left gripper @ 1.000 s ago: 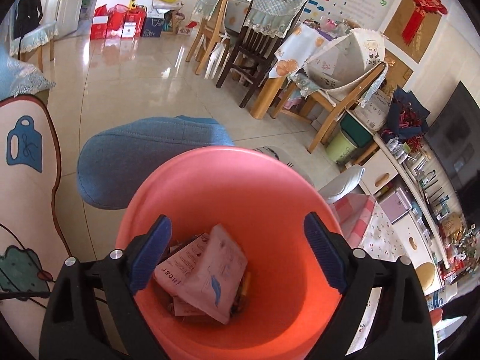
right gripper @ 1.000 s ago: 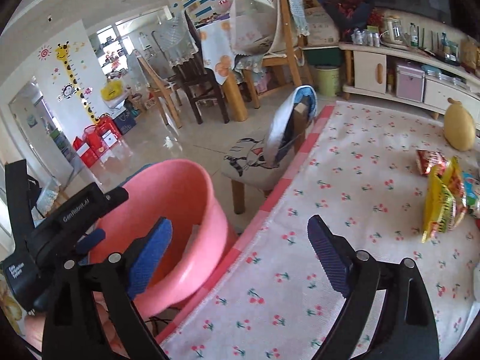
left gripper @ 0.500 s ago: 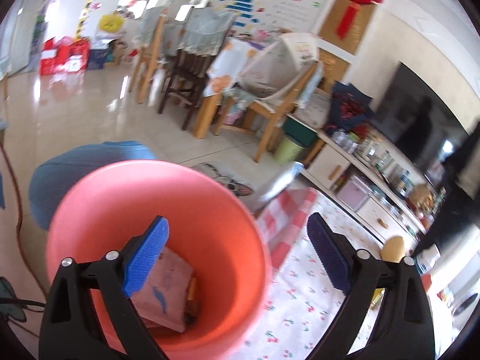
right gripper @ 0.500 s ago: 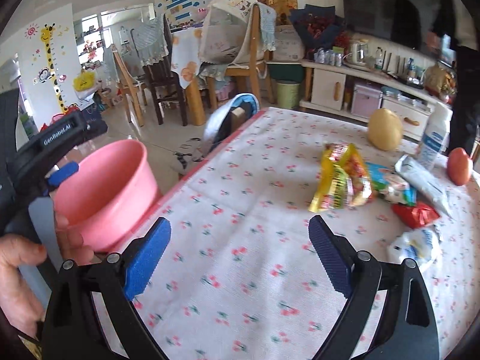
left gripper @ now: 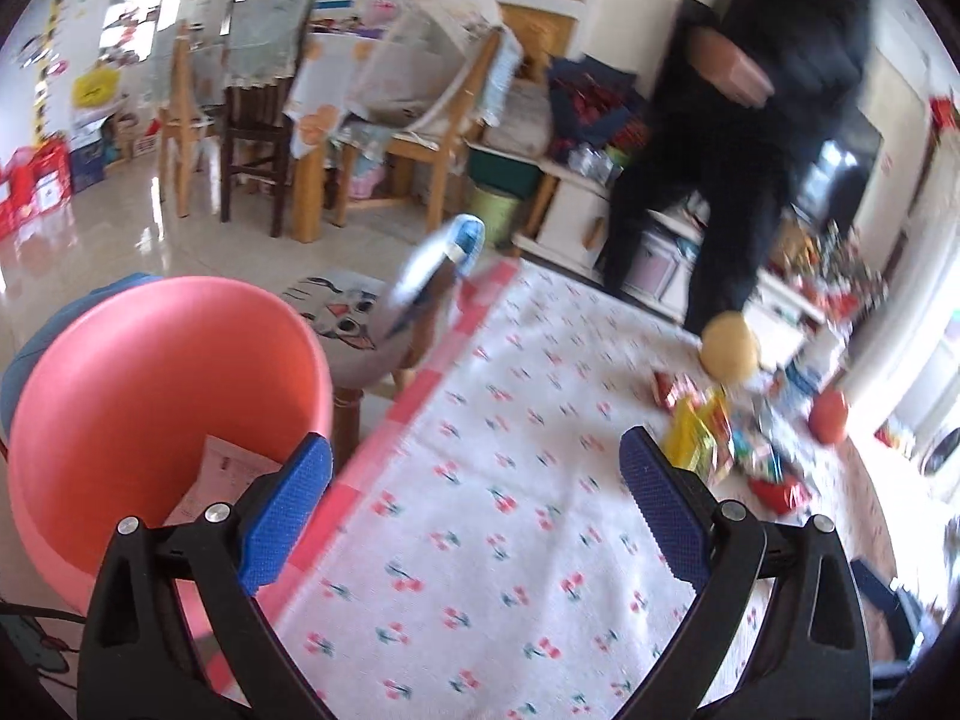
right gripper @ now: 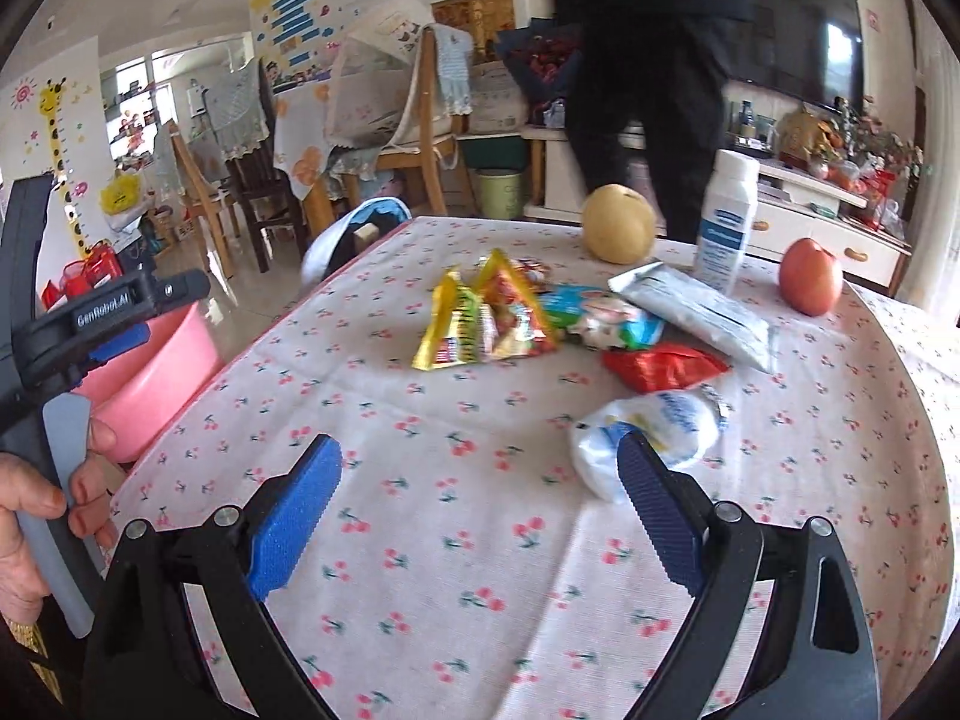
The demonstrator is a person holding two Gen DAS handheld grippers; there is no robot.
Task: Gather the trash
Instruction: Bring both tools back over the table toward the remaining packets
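A pink bin (left gripper: 150, 372) stands beside the table's left edge with a paper wrapper (left gripper: 228, 474) inside. My left gripper (left gripper: 474, 468) hangs open over the table edge just right of the bin, holding nothing. Over the cherry-print tablecloth (right gripper: 480, 570) my right gripper (right gripper: 477, 462) is open and empty. A crumpled white bag (right gripper: 648, 426) lies just beyond its right finger. Farther off lie yellow snack bags (right gripper: 474, 324), a red wrapper (right gripper: 660, 366), a blue-green wrapper (right gripper: 600, 312) and a silver packet (right gripper: 690, 312).
A pear (right gripper: 618, 222), a white bottle (right gripper: 726, 222) and a red apple (right gripper: 810, 276) stand behind the wrappers. A person in dark clothes (right gripper: 648, 90) stands at the far side. A stool with a cat cushion (left gripper: 342, 318) sits beside the bin.
Both grippers swung right, away from the bin and over the table. The left one no longer hangs over the bin. The wrappers are now much nearer the right gripper.
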